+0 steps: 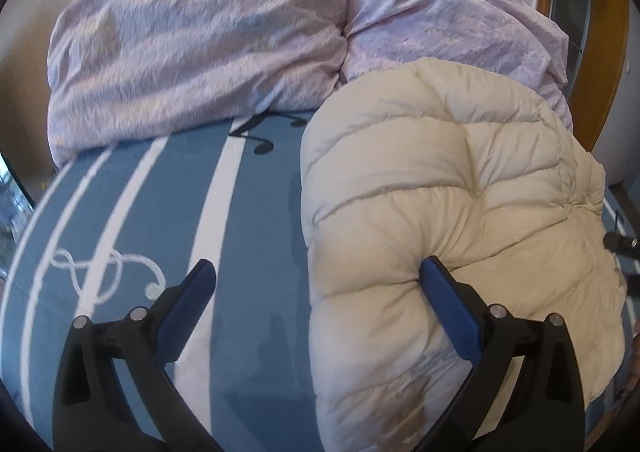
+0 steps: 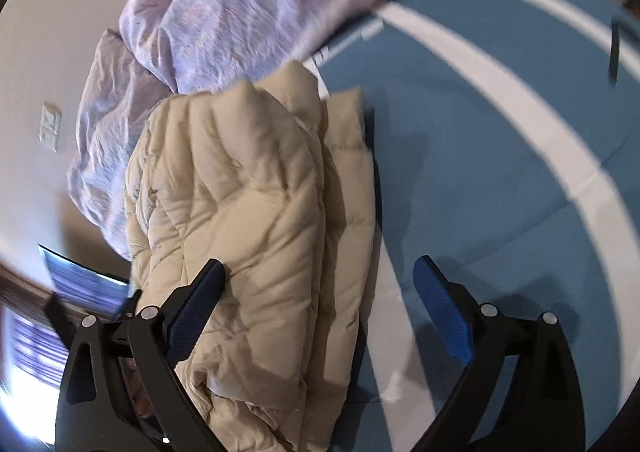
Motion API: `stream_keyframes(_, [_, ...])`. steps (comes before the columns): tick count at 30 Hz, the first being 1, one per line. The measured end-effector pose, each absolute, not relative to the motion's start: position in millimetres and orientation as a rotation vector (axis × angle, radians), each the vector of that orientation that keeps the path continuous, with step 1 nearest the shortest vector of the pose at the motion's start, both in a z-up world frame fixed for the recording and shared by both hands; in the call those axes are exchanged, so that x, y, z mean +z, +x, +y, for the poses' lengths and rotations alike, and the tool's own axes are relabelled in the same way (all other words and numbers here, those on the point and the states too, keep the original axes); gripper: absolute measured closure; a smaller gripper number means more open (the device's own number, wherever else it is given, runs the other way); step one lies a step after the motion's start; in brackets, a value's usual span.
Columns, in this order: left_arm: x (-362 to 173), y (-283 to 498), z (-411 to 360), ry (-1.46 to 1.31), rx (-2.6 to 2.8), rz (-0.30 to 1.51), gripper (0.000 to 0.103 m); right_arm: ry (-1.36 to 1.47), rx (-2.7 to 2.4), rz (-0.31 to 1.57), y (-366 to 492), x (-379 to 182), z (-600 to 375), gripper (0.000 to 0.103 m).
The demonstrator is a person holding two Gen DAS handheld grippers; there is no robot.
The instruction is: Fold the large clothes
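Nearest in the left wrist view, the left gripper (image 1: 316, 272) stands with its jaws spread wide; its right blue pad (image 1: 448, 308) presses a dent into the near edge of the cream puffer jacket (image 1: 440, 192), while the other pad hangs over the bedsheet (image 1: 248, 252), so nothing is clamped. The right gripper (image 2: 320, 272) is likewise released: its jaws gape, the left finger (image 2: 196, 300) lying against the jacket's quilting and the right one over bare sheet.

That jacket, the thing being folded, lies bundled on the bed. From the left wrist it shows as one smooth rounded mound to the right of the blue cover. Only the right wrist view (image 2: 240, 192) shows its edge-on side, where several stacked layers run away from the camera like thick pages (the picture is blurred, so the layers cannot be counted).

Beneath it the sheet is blue with broad white stripes. The left wrist view alone shows its pattern: a white treble-clef figure (image 1: 108, 272) close to the gripper and black music notes (image 1: 260, 136) farther off. The right wrist view catches some small print (image 2: 352, 40) at the stripe's far end, too smeared to read.

Farthest off, a crumpled lilac duvet (image 1: 200, 40) is heaped behind the jacket, touching its far side. Beyond it the right wrist view shows a pale wall with a switch plate (image 2: 50, 126); its lettering, if any, cannot be made out.
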State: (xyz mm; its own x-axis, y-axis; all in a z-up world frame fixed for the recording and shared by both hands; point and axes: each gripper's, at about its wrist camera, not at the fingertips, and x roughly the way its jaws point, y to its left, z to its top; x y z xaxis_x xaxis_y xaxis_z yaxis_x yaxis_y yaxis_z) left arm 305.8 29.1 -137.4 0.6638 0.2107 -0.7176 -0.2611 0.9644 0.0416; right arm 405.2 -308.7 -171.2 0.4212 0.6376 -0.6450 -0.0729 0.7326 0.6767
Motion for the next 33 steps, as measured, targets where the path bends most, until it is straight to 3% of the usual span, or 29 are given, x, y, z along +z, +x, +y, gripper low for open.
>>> stream_keyframes(11, [-132, 307, 40, -0.153, 0.228, 0.826, 0.002, 0.695, 0.609, 1.052, 421, -175, -292, 0.004])
stream_keyframes(13, [-129, 307, 45, -0.179, 0.221, 0.827, 0.002, 0.685, 0.61, 1.046, 424, -175, -288, 0.014])
stream_keyframes(15, [-127, 307, 51, -0.202, 0.217, 0.826, 0.002, 0.711, 0.641, 1.065, 429, -181, -282, 0.039])
stream_keyframes(18, [-124, 309, 62, -0.247, 0.21, 0.828, 0.002, 0.772, 0.687, 1.044, 433, -182, -281, 0.064])
stream_keyframes(20, [-125, 312, 71, -0.296, 0.195, 0.837, 0.002, 0.792, 0.698, 1.02, 434, -179, -283, 0.071])
stream_keyframes(33, [-159, 350, 102, -0.629, 0.039, 0.922, 0.003, 0.818, 0.737, 1.039, 440, -187, -292, 0.074])
